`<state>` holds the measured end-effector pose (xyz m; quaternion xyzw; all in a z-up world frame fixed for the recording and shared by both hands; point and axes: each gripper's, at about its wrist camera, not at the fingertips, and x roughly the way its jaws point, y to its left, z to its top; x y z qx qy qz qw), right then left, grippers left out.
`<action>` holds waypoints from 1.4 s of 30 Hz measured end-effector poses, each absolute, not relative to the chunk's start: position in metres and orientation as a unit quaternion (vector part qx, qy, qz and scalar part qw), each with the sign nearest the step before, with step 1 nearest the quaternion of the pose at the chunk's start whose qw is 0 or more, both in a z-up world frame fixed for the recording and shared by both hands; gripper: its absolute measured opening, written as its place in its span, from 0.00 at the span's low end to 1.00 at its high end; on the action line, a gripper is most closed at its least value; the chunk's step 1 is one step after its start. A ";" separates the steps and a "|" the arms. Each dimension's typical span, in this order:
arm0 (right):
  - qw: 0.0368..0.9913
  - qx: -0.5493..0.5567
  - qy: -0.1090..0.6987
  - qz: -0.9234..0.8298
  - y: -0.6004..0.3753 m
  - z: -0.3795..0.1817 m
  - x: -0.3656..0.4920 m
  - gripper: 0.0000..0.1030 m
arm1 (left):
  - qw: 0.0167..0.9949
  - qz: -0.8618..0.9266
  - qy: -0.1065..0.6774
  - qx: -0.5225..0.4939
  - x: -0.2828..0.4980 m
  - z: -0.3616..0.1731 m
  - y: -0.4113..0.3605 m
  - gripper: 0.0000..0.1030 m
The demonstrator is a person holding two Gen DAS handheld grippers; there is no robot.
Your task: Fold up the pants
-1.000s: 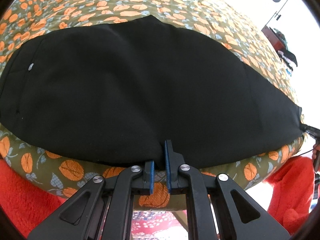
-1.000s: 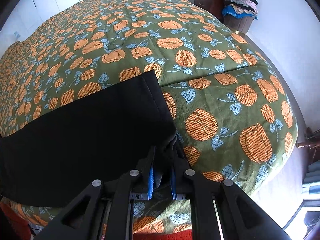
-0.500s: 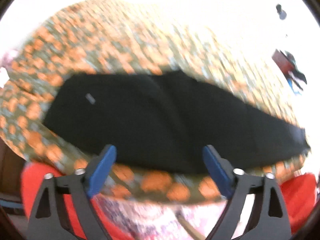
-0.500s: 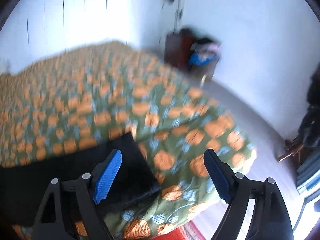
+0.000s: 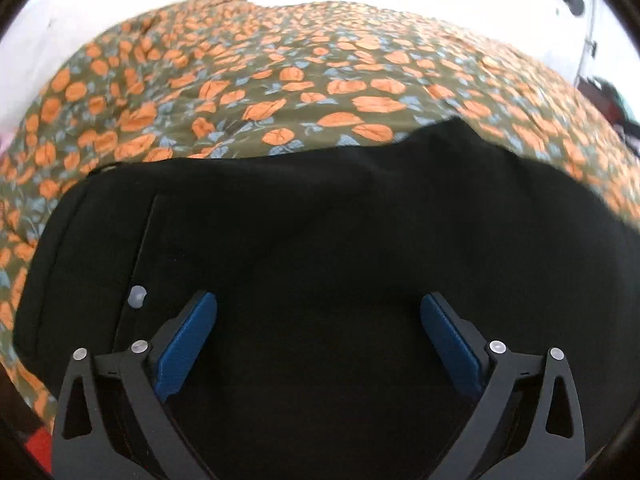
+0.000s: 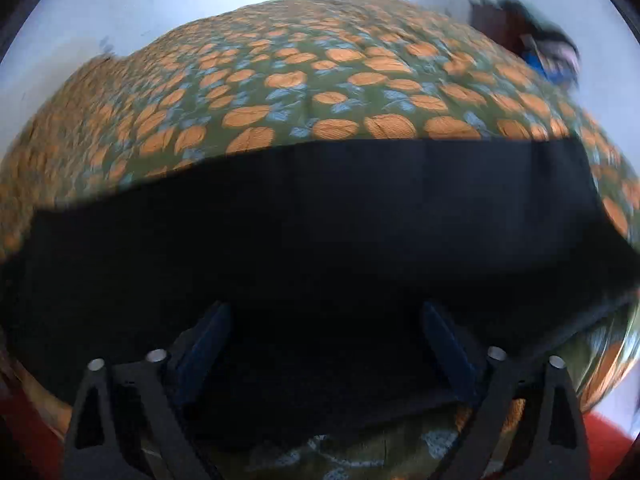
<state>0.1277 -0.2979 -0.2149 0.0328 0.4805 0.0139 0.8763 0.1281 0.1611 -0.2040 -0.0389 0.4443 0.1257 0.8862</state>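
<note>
While both claws hang above it, the black pants (image 5: 340,240) lie flat as a long dark band along the near edge of the bed, a small pale button (image 5: 137,297) near one end. Left claw (image 5: 318,334) and right claw (image 6: 324,340) are spreading wide, gripping nothing. An olive bedspread (image 5: 280,80) with orange fruit covers the bed; white walls (image 6: 200,0) behind.

The left claw (image 5: 318,320) points steeply downward, its jaws opening and already spread wide, blue pads (image 5: 186,344) facing each other with nothing pinched between them. The right claw (image 6: 326,332) is tilted down likewise, jaws opening to a broad gap, its pads (image 6: 204,356) bare and pressing on nothing.
</note>
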 end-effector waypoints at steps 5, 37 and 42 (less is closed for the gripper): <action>0.878 0.040 0.477 0.024 -0.298 -0.217 0.127 1.00 | 0.886 0.122 0.446 -0.041 0.124 -0.204 0.163 0.99; 0.884 0.034 0.465 0.024 -0.301 -0.218 0.123 1.00 | 0.888 0.049 0.451 -0.069 0.186 -0.172 0.091 0.99; 0.885 0.032 0.463 0.027 -0.300 -0.218 0.123 1.00 | 0.912 0.053 0.406 -0.030 0.186 -0.216 0.083 1.00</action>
